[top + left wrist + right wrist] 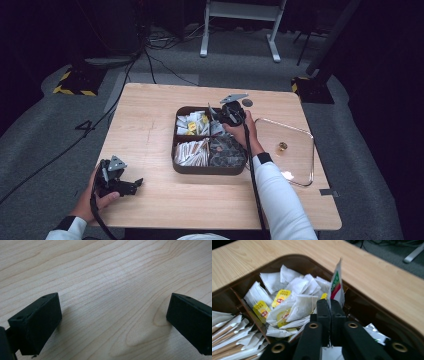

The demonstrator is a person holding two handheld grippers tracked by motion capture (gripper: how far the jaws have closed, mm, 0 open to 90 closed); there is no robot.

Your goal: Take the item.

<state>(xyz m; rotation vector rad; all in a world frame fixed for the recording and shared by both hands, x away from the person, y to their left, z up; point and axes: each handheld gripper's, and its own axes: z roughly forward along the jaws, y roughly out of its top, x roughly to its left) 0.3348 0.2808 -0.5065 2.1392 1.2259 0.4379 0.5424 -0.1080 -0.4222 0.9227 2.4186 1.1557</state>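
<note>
Right gripper view: right tool (330, 305) clamped on a sachet (337, 286) by its lower edge; thin purchase, may slip when lifted from tray (294, 261).

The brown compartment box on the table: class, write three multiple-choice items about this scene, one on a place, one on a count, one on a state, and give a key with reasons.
1. Where does the glass lid lie?
A. on the box
B. on the table, right of the box
C. on the floor

2. How many compartments does the brown box have?
A. two
B. four
C. six

3. How does the right gripper stand?
A. shut on a white sachet with green and red print
B. wide open over the table
C. shut on a wooden stirrer

Key: 1 B, the lid rests flat on the wood beside the box. 2 B, dividers split it into four in the high view. 3 A, the right gripper view shows its jaws pinching the sachet upright above the tea bags.
</note>
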